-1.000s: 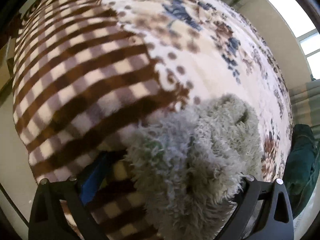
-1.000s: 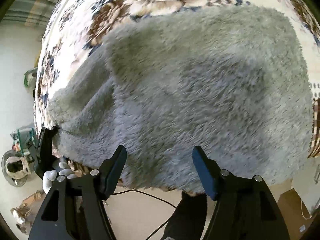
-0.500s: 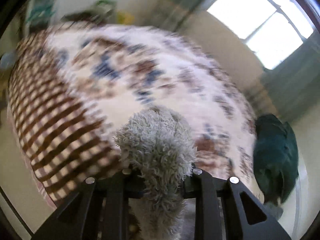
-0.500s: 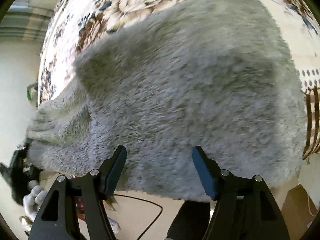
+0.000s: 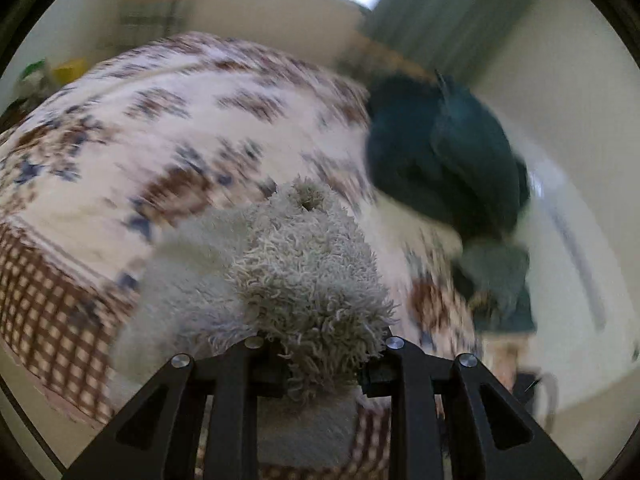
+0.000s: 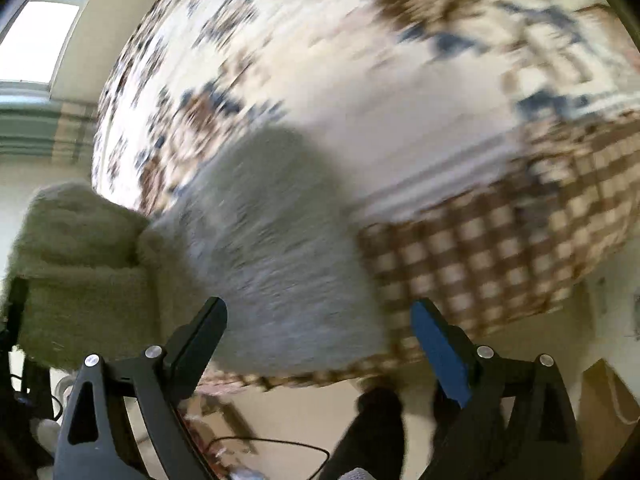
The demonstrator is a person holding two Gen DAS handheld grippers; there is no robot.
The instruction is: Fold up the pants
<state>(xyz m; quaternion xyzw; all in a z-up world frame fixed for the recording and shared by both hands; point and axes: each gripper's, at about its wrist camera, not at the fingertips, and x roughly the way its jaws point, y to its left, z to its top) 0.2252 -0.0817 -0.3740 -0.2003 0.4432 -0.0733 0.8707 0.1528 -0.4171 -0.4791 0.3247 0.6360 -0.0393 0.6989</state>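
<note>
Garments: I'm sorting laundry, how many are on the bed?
2: grey fleece pants at the near edge, dark green garment at the far right. Others may be hidden.

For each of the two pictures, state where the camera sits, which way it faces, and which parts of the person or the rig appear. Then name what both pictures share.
Left wrist: on the left gripper, facing down across the floral-and-checked bed blanket towards a dark teal garment; its jaws clamp the fluffy grey pants.
Right wrist: on the right gripper, facing down at the bed edge; jaws open, just widened, nothing between; the person's dark legs below.
Shared: pants, blanket.
</note>
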